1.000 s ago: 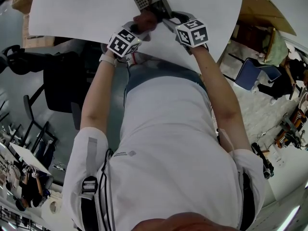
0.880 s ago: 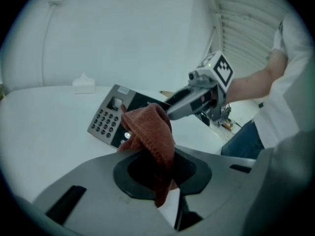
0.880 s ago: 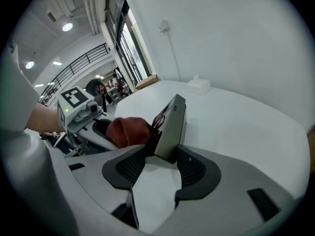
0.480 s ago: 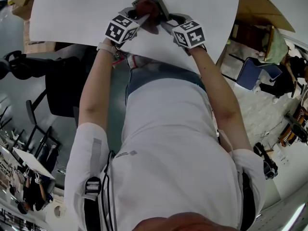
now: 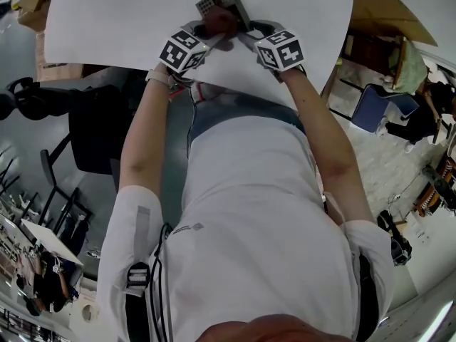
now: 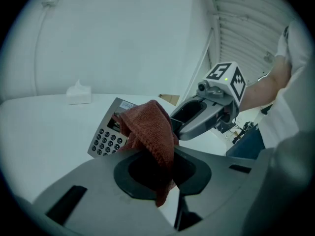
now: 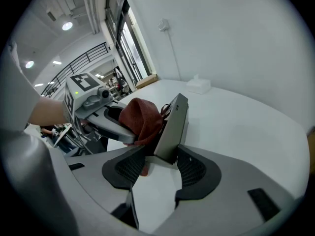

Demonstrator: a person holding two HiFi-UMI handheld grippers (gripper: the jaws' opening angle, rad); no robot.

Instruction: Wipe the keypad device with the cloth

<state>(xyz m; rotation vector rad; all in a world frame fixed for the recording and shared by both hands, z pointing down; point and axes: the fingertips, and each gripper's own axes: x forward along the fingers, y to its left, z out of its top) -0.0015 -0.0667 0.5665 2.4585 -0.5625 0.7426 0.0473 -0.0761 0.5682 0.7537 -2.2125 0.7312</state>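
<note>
Keypad device (image 5: 222, 2): top centre of the head view, over the white table (image 5: 114, 20), tilted up on its near end.
Right gripper (image 5: 246, 30): clamped on the device's near end, jaws wide on either side of the casing.
Left gripper (image 6: 157, 173): clenched on the red cloth (image 6: 150, 127), which bunches out ahead of the jaws.
Key relation: the device's key face turns toward the left gripper, with the cloth against its upper part and the keys at lower left bare. Its long axis runs away from the right gripper.
Nearer hand: the left.
Container: a tissue box (image 6: 78, 93) far back on the table, probably with a tissue poking out.
</note>
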